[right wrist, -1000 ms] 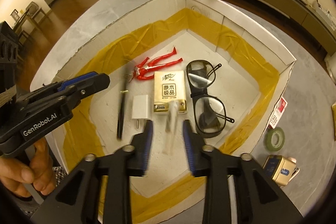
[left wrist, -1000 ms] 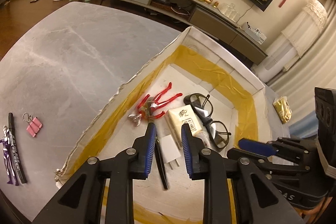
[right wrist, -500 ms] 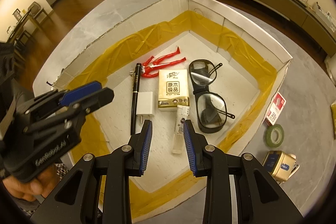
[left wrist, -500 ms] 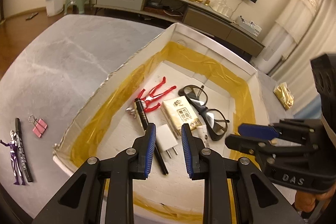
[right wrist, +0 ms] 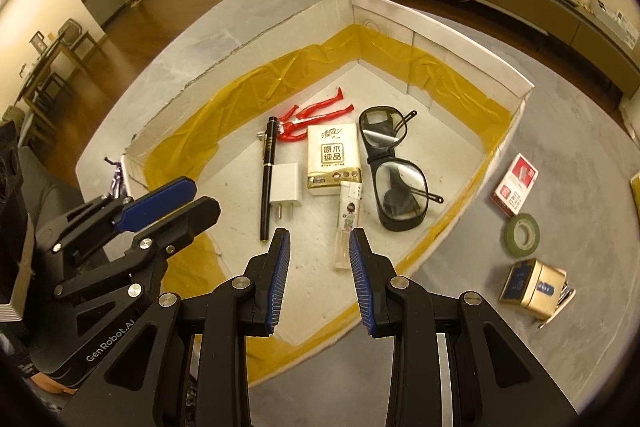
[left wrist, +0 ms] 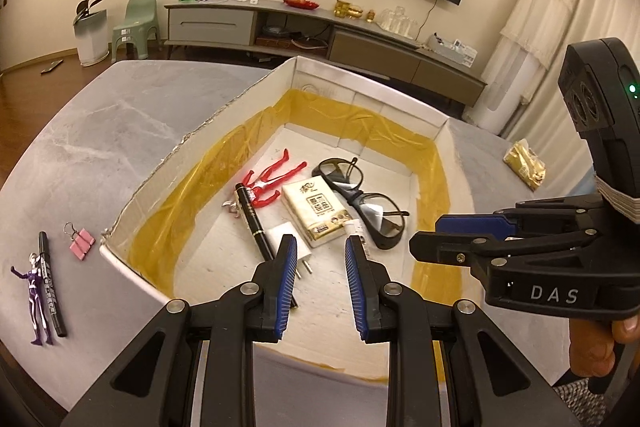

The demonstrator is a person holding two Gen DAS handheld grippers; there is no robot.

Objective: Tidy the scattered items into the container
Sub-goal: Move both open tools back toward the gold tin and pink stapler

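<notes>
Both grippers, L point(left wrist: 321, 247) & R point(right wrist: 319, 241), agape (empty) over box point(right wrist: 440, 23)

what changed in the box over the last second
The pen and lighter, blurred a second ago, have settled on the box floor. The left claw and right claw, both open and empty, have pulled back. Glasses, tissue pack, charger and red figure stayed put.

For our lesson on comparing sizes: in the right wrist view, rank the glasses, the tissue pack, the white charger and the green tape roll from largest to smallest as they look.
1. glasses
2. tissue pack
3. white charger and green tape roll: these look about alike, so unranked.
</notes>
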